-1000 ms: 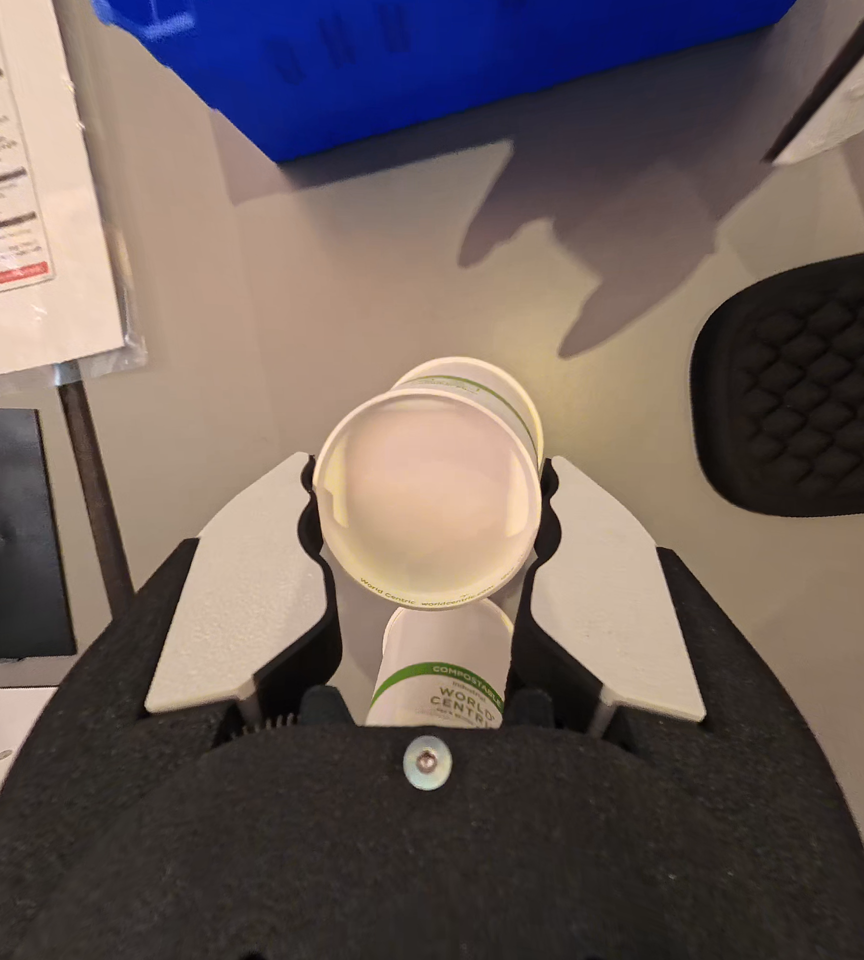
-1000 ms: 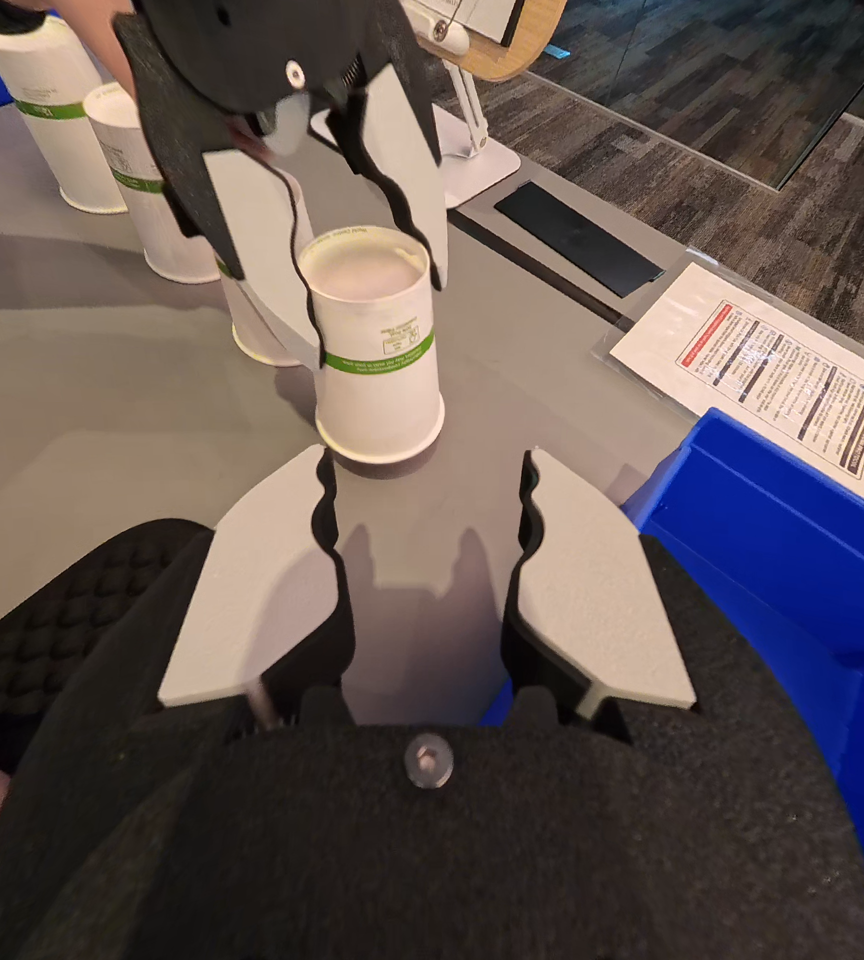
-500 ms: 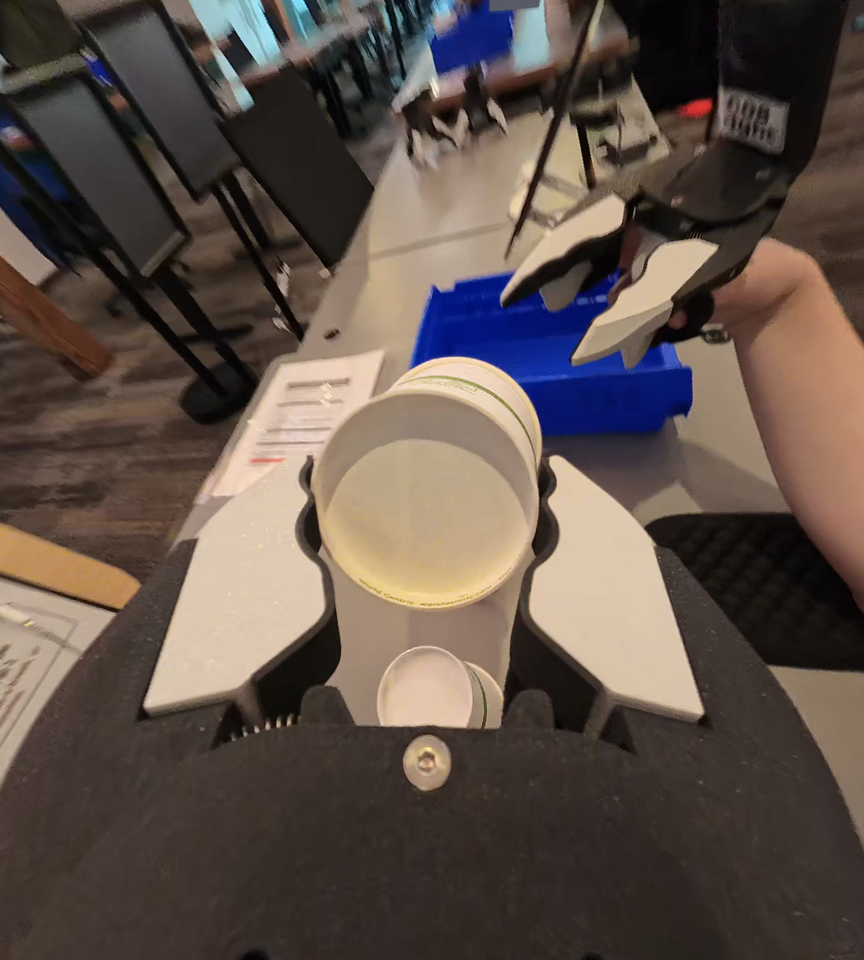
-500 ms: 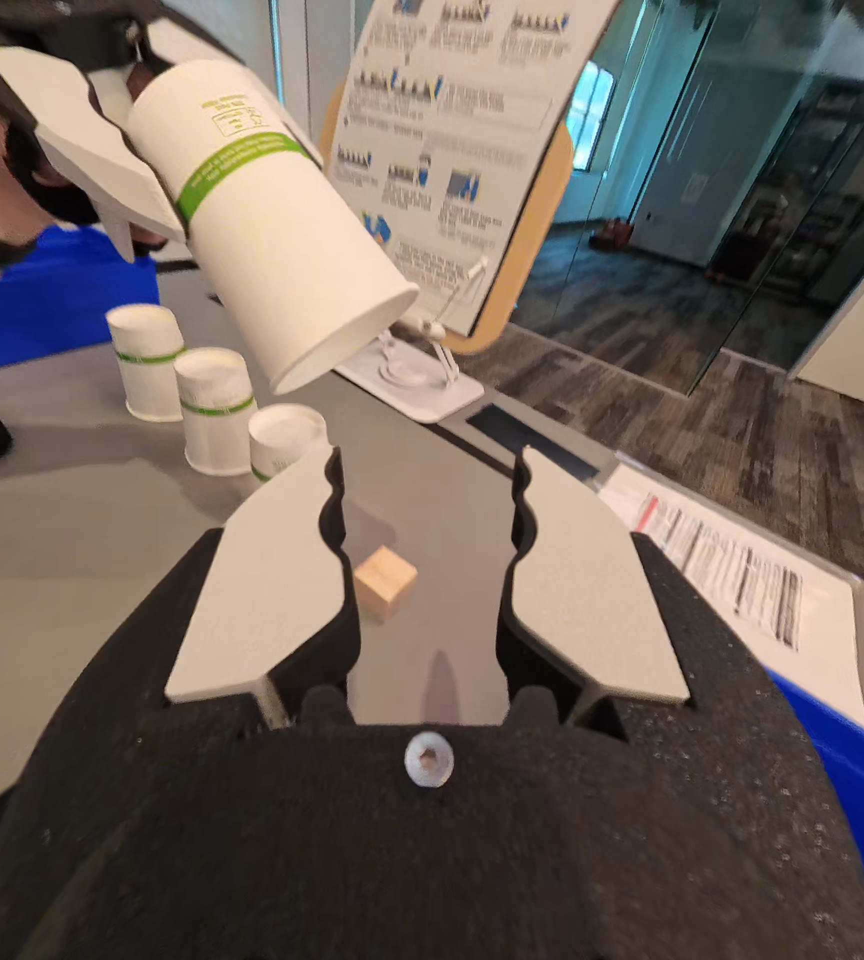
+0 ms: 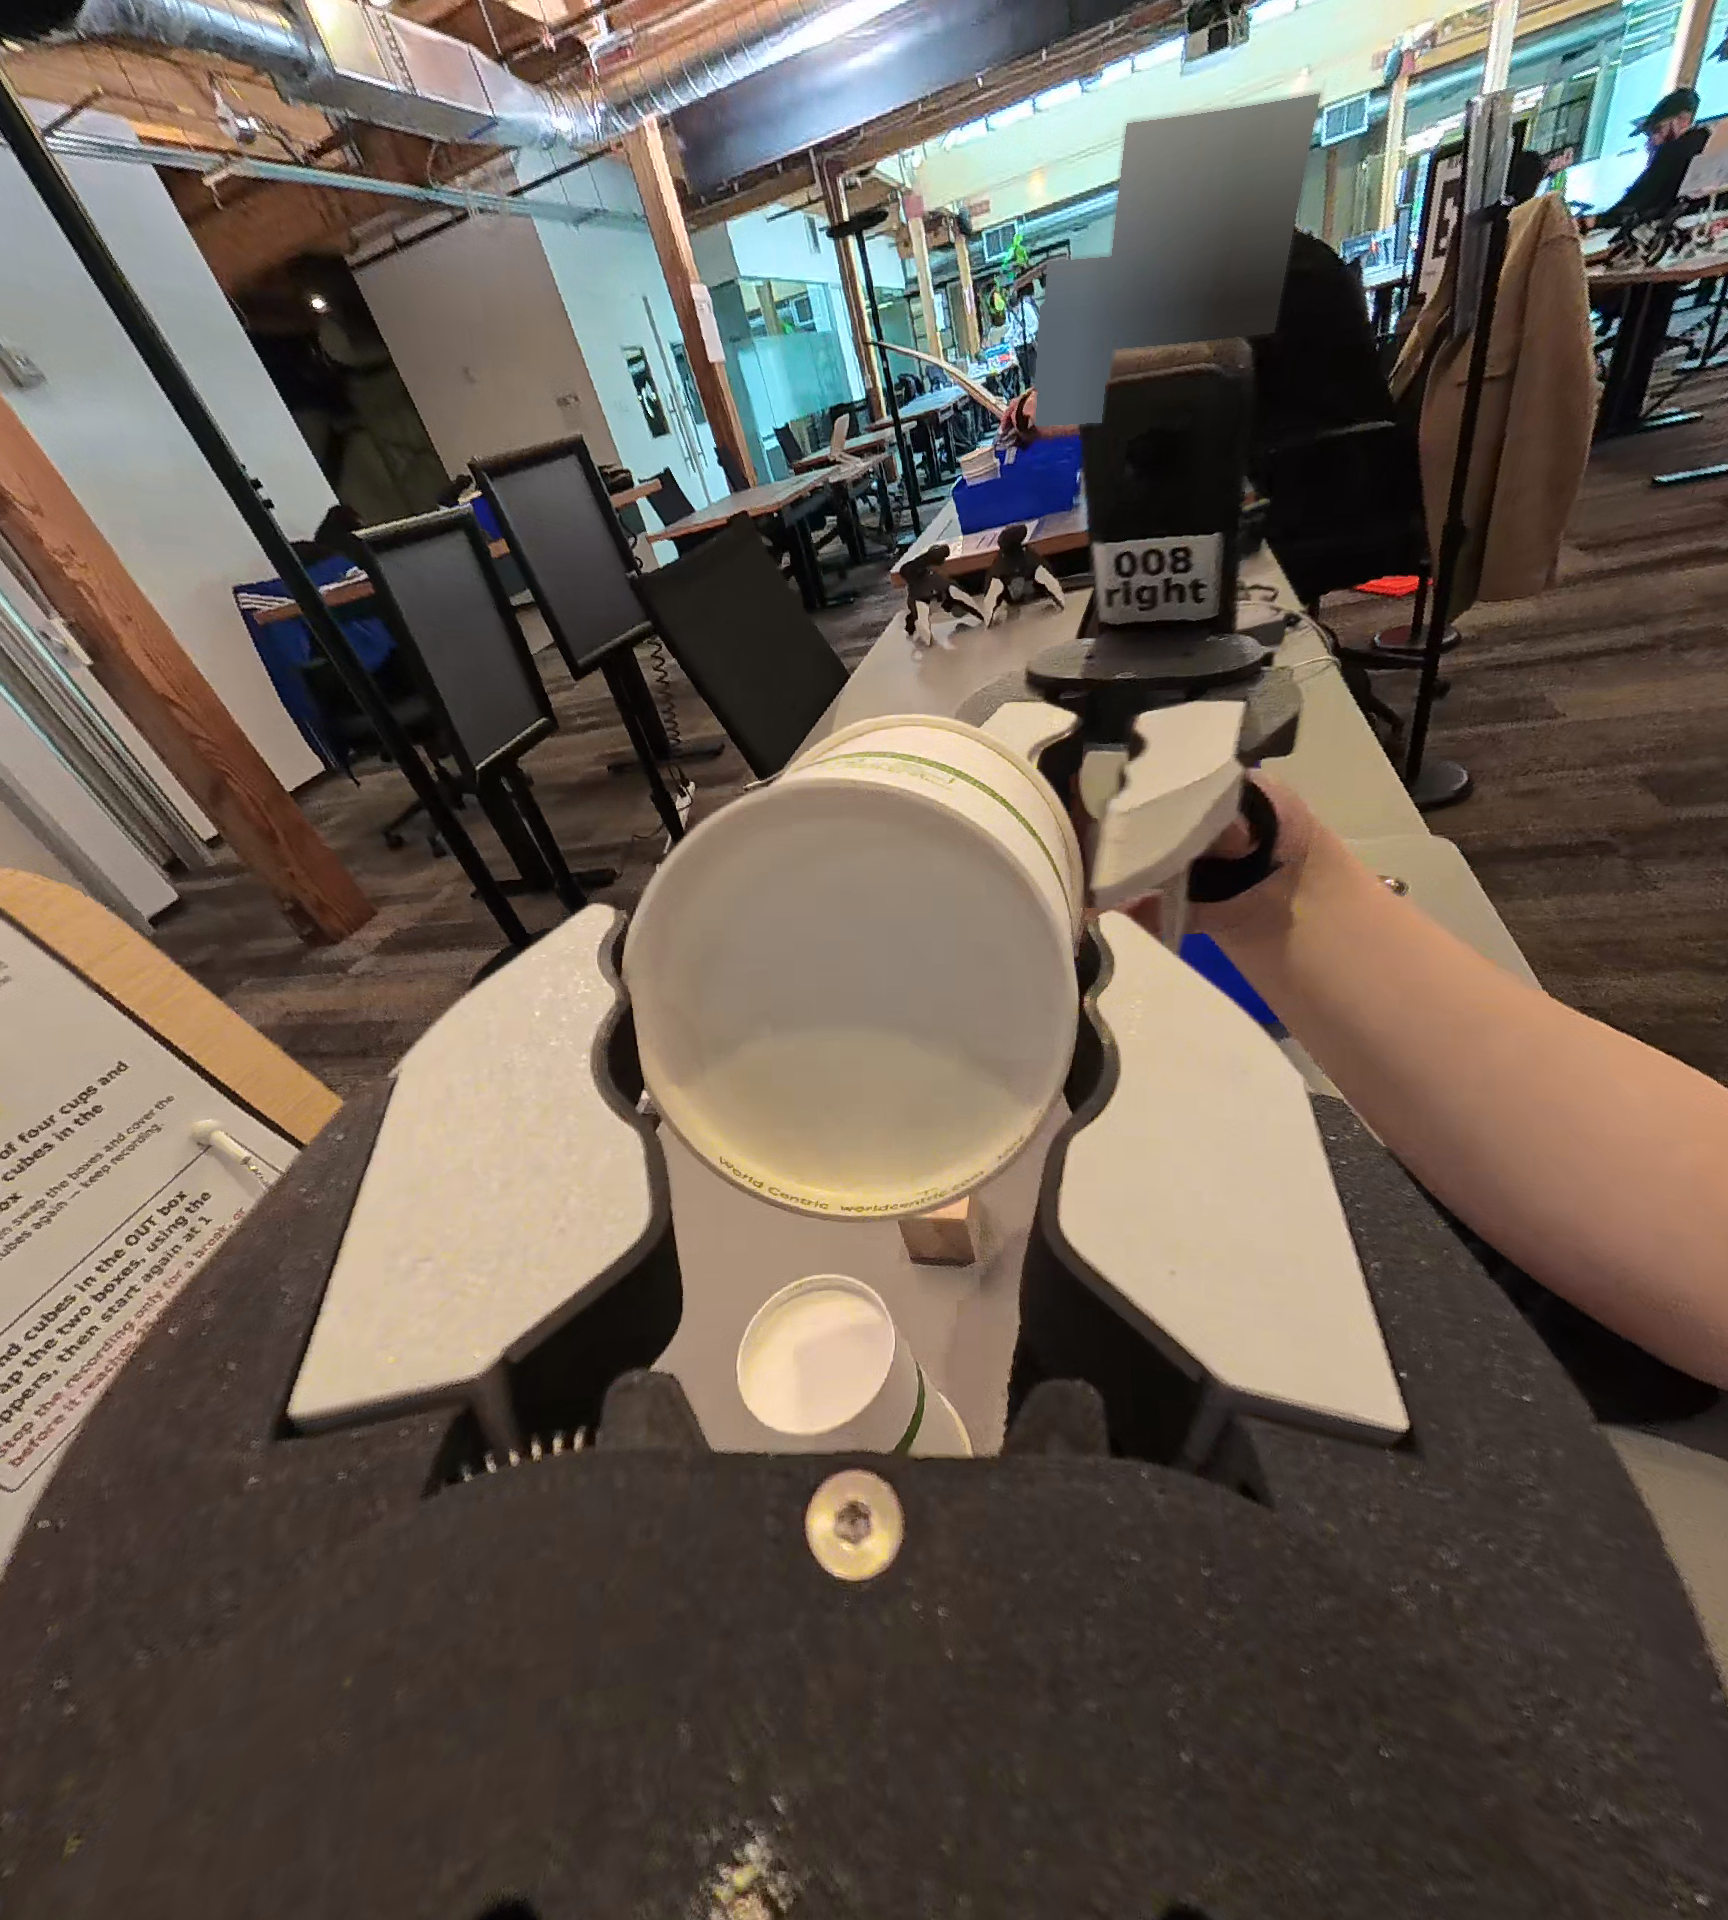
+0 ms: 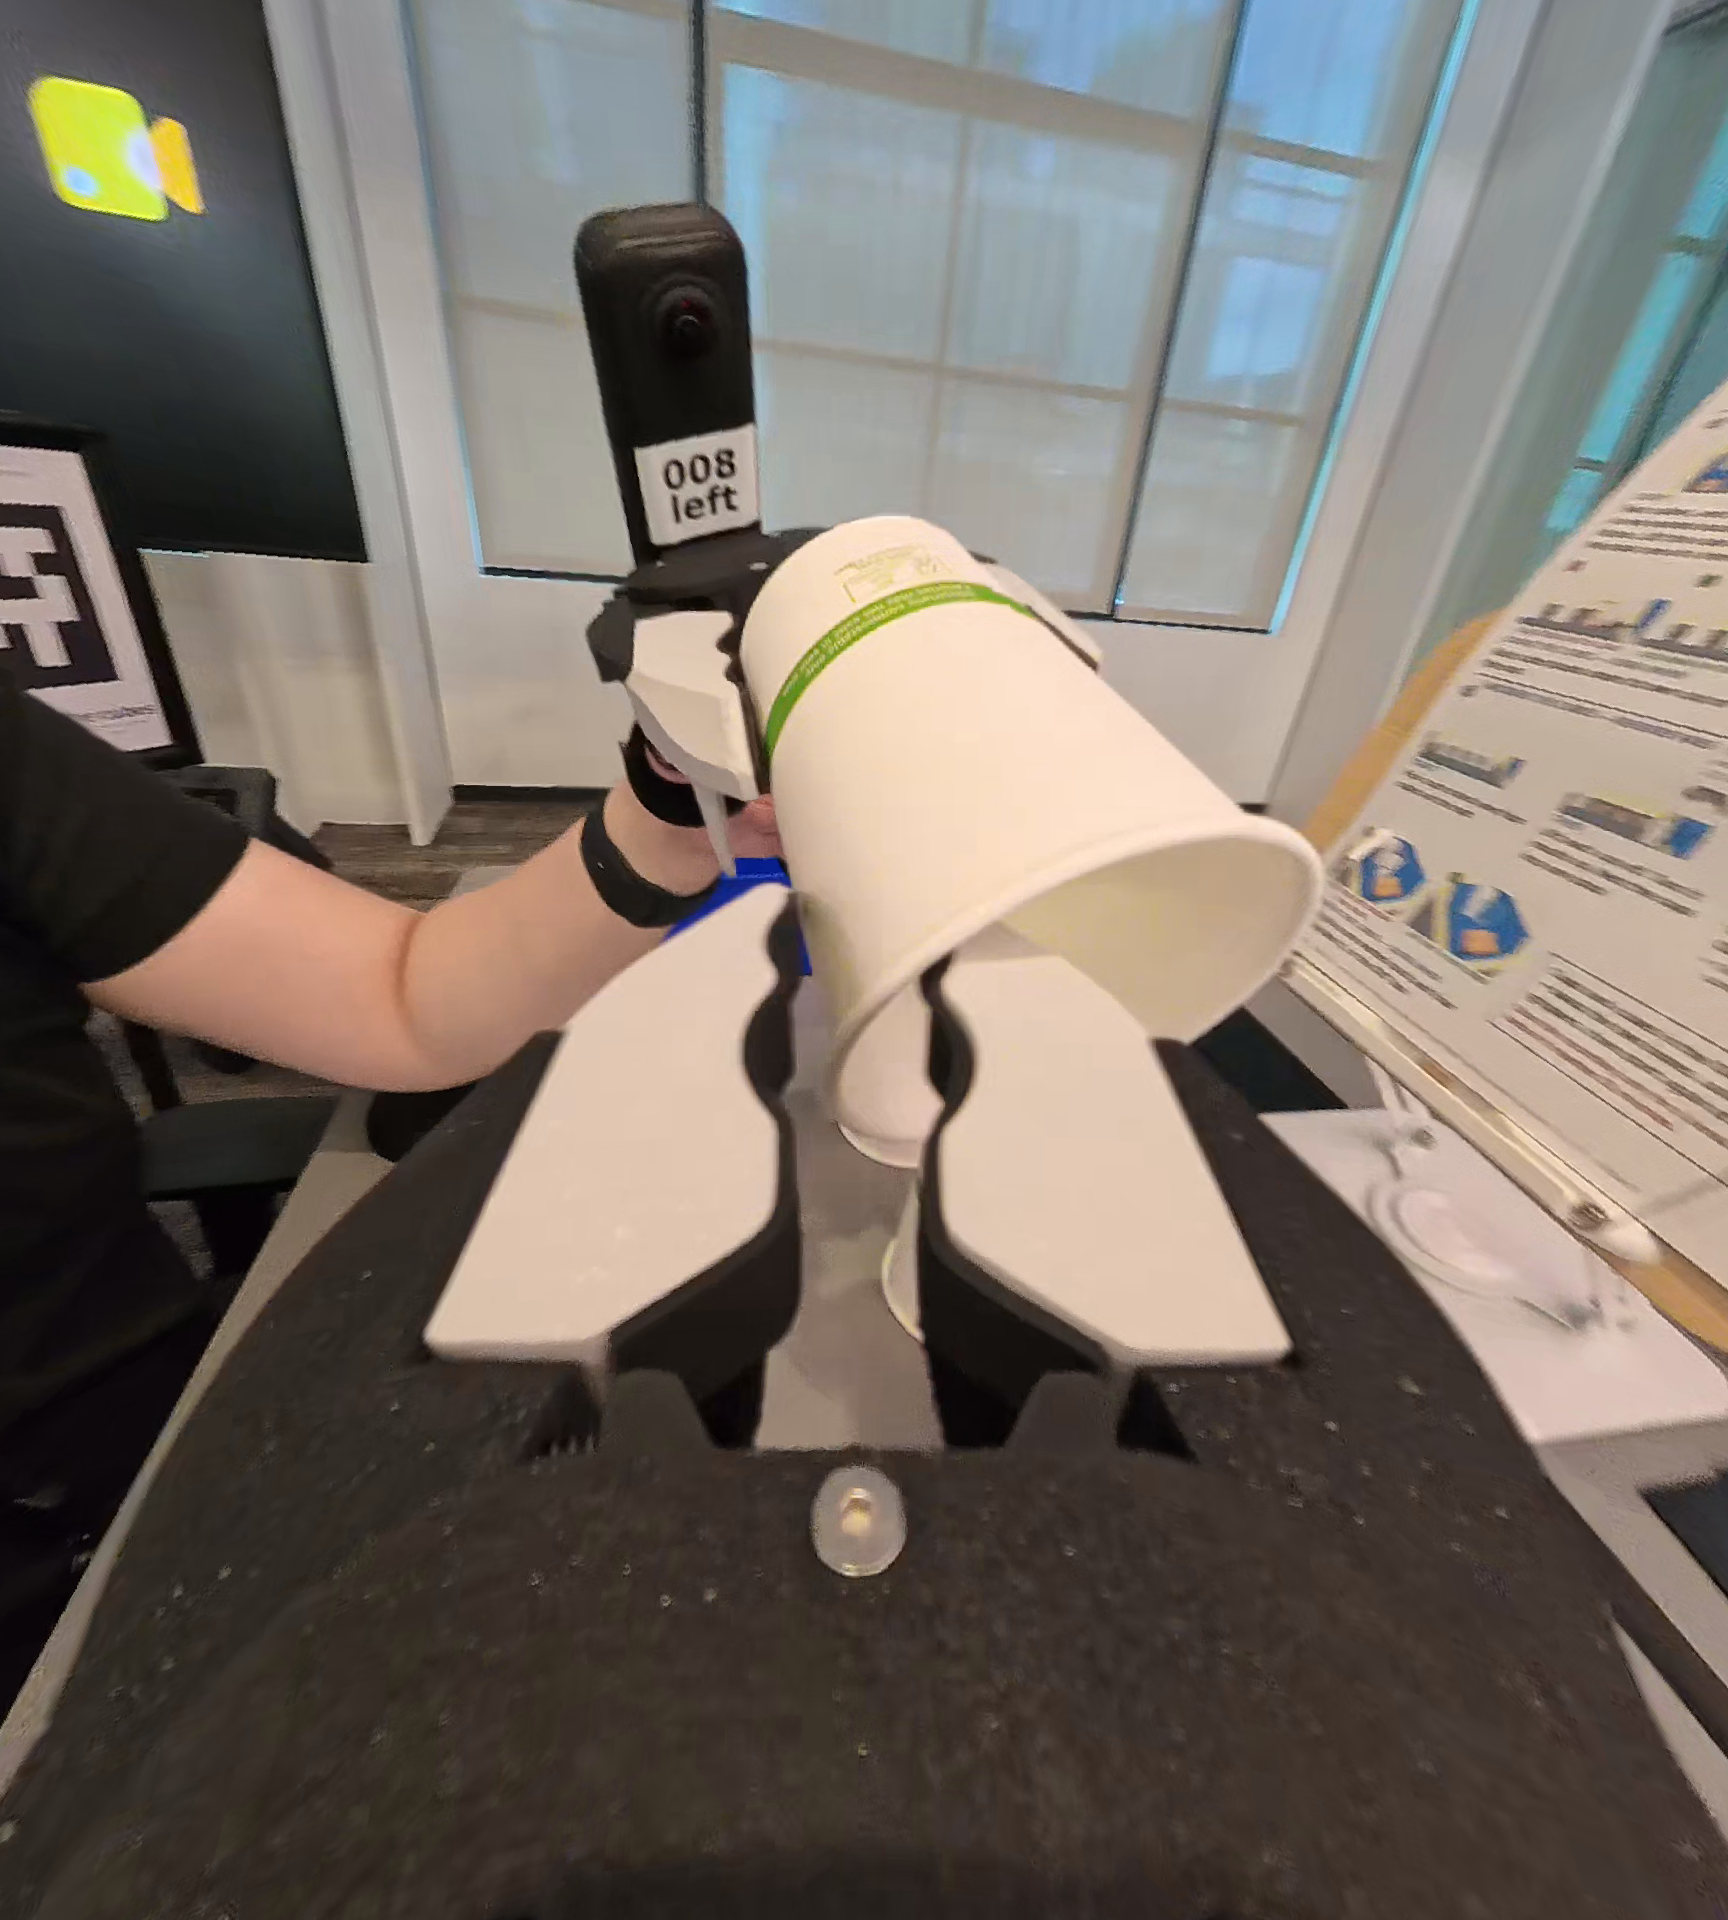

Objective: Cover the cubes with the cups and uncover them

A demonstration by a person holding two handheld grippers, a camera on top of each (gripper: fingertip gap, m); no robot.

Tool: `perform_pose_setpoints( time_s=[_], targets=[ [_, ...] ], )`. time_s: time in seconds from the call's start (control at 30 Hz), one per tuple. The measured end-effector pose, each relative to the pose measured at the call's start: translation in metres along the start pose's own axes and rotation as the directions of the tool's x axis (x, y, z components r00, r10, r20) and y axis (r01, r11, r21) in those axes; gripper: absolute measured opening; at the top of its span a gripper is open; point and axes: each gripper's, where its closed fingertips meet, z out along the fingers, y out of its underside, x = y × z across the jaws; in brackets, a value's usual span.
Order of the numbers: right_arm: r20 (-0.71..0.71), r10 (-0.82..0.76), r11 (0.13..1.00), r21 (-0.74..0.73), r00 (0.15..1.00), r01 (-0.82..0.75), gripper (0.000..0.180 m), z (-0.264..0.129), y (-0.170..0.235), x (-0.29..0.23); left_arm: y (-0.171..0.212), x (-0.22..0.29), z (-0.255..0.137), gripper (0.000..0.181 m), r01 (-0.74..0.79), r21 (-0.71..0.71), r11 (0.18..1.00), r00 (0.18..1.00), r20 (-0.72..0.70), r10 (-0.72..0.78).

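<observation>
Fingers (image 5: 486, 1174) clamp lifted cup (image 5: 860, 997), half hiding cube (image 5: 938, 1238)

grey table (image 5: 714, 1236) | wooden cube (image 5: 936, 1238) | upturned white cup (image 5: 824, 1361)

left gripper (image 6: 839, 665) clamps tilted cup (image 6: 985, 790) (mouth toward right gripper (image 6: 855, 997)).
</observation>
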Motion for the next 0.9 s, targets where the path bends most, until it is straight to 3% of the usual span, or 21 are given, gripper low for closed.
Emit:
perform_pose_setpoints(
  time_s=[0.37,0.5,0.6,0.67,0.73,0.9],
  targets=[
    [0.206,0.087,0.996,-0.021,0.975,-0.084,0.0,0.03,0.003,-0.022,0.014,-0.004,-0.049,0.079,0.106,0.039,0.994,0.994,-0.018,-0.105],
    [0.092,0.088,0.992,-0.095,0.992,-0.079,0.0,0.019,0.005,-0.016,0.013,-0.024,-0.077,0.076,0.113,0.061,0.992,0.991,0.065,-0.117],
    [-0.191,-0.005,0.959,-0.278,0.982,-0.049,0.0,-0.01,0.017,0.003,0.009,-0.03,-0.1,0.069,0.152,0.096,0.984,0.986,0.058,-0.158],
    [-0.327,-0.057,0.88,-0.462,0.943,-0.107,0.0,-0.039,0.038,0.01,0.004,-0.036,-0.112,0.066,0.147,0.12,0.982,0.983,0.088,-0.158],
    [-0.41,-0.087,0.732,-0.644,0.908,-0.221,0.0,-0.074,0.064,0.014,-0.001,-0.039,-0.119,0.061,0.12,0.137,0.983,0.984,0.117,-0.136],
    [-0.534,-0.051,0.238,-0.827,0.844,-0.509,0.0,-0.146,0.132,0.01,0.0,-0.035,-0.12,0.061,0.07,0.099,0.993,0.989,0.121,-0.082]
  ],
)
